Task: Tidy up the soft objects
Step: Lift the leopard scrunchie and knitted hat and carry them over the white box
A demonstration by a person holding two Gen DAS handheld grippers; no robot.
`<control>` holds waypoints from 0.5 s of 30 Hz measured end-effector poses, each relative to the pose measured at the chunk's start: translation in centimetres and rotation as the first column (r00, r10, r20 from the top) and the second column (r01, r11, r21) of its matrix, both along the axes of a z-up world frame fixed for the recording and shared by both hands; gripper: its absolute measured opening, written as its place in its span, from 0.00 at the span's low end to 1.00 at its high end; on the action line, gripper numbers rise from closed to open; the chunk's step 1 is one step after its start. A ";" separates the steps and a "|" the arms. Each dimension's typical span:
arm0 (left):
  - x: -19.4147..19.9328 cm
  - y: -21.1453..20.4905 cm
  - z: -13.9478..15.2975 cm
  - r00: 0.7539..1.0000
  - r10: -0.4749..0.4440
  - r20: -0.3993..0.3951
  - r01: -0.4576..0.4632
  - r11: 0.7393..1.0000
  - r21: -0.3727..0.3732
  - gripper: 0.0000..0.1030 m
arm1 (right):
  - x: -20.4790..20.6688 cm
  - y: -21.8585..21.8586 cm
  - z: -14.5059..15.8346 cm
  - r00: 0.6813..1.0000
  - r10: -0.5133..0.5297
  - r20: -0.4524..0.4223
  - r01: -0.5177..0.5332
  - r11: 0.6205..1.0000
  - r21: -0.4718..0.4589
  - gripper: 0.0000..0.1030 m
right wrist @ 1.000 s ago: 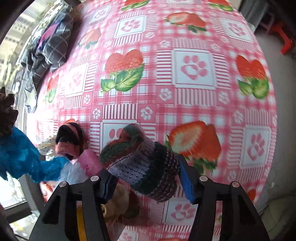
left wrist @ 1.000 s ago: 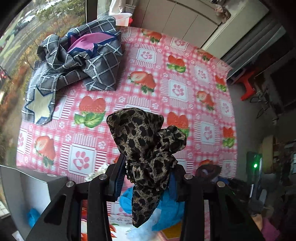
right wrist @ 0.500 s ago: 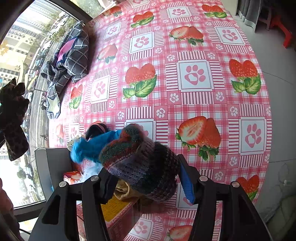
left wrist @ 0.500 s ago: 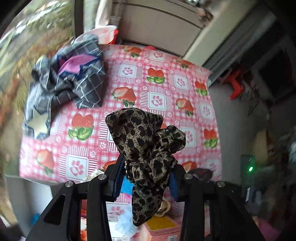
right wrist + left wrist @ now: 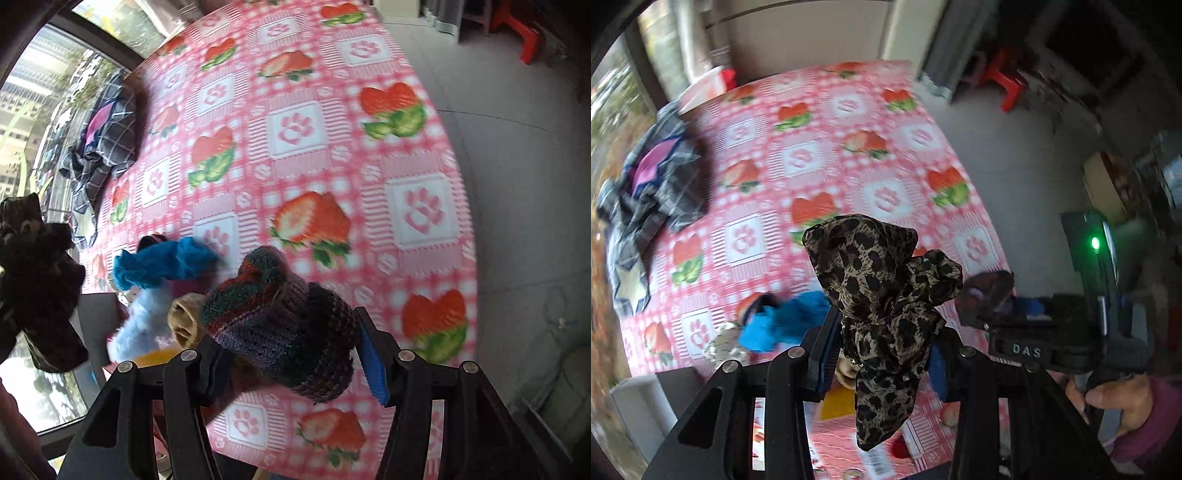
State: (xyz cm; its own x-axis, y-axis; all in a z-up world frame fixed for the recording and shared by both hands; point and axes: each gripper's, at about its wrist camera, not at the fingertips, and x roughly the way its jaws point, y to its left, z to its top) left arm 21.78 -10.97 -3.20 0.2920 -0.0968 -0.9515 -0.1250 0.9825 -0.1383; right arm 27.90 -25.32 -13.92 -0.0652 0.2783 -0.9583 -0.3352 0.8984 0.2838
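The left hand-held gripper (image 5: 882, 360) pinches a leopard-print fabric item (image 5: 882, 295), probably a scarf or a scrunchie-like bundle, between its blue-padded jaws; the fabric bunches above the pads and a loose tail hangs below them, clear of the desk (image 5: 820, 155). The right hand-held gripper (image 5: 291, 363) is clamped on a multicoloured knitted hat (image 5: 280, 321), whose bulk fills the space between the jaws. Both items are carried in the air above the near edge of the desk, which suggests a transfer toward a sorting place rather than a set-down at this spot. The remaining soft items lie in a loose cluster at the near left corner of the desk: a bright blue cloth (image 5: 162, 264), a pale blue fluffy item (image 5: 142, 328) and a tan item (image 5: 186, 321) just beside it. A grey checked garment (image 5: 107, 144) lies well apart, along the far left edge of the desk by the window. A grey bin or box (image 5: 639, 402) stands off the near left corner; its interior is cut off, so its contents cannot be determined. Both views are motion-blurred. A yellow surface under the cluster is mostly covered and cannot be identified. In the left wrist view, the person's hand (image 5: 1115, 406) holding the right unit is visible at the lower right, partly cropped.
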 end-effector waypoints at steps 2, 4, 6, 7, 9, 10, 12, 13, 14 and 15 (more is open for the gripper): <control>0.0 -2.0 -0.3 0.998 -0.056 -0.016 0.056 0.998 0.011 0.43 | -0.3 -1.0 0.1 1.000 -0.009 0.007 0.009 1.000 -0.014 0.59; -0.4 -3.7 -0.8 0.993 -0.111 -0.034 0.111 0.994 0.008 0.43 | -0.6 -1.9 0.0 1.000 -0.018 0.009 0.019 0.999 -0.027 0.59; -1.0 -5.3 -1.3 0.985 -0.164 -0.053 0.165 0.986 0.016 0.43 | -1.0 -2.8 -0.2 0.999 -0.032 0.005 0.032 0.999 -0.039 0.59; -1.3 -5.9 -1.5 0.980 -0.187 -0.059 0.189 0.982 0.016 0.43 | -1.3 -3.3 -0.3 0.999 -0.041 0.001 0.041 0.998 -0.043 0.59; -2.3 -7.2 -1.7 0.970 -0.233 -0.067 0.235 0.972 0.019 0.43 | -1.8 -3.9 -0.4 0.998 -0.055 -0.006 0.054 0.997 -0.054 0.59; -2.9 -7.8 -1.8 0.963 -0.261 -0.070 0.263 0.965 0.019 0.43 | -2.2 -4.3 -0.6 0.998 -0.061 -0.013 0.061 0.996 -0.061 0.59; -3.9 -8.3 -1.8 0.954 -0.292 -0.068 0.294 0.956 0.014 0.43 | -2.9 -4.7 -0.7 0.997 -0.069 -0.018 0.067 0.995 -0.071 0.59; -4.3 -8.6 -1.8 0.949 -0.308 -0.069 0.310 0.951 0.007 0.43 | -3.3 -4.9 -0.7 0.997 -0.071 -0.018 0.069 0.995 -0.076 0.59; -5.0 -8.9 -1.8 0.942 -0.329 -0.067 0.330 0.944 -0.001 0.43 | -3.9 -5.0 -0.8 0.997 -0.076 -0.019 0.074 0.994 -0.083 0.59; -5.5 -9.1 -1.8 0.937 -0.344 -0.065 0.344 0.939 -0.003 0.43 | -4.3 -5.2 -0.8 0.996 -0.081 -0.021 0.079 0.993 -0.086 0.59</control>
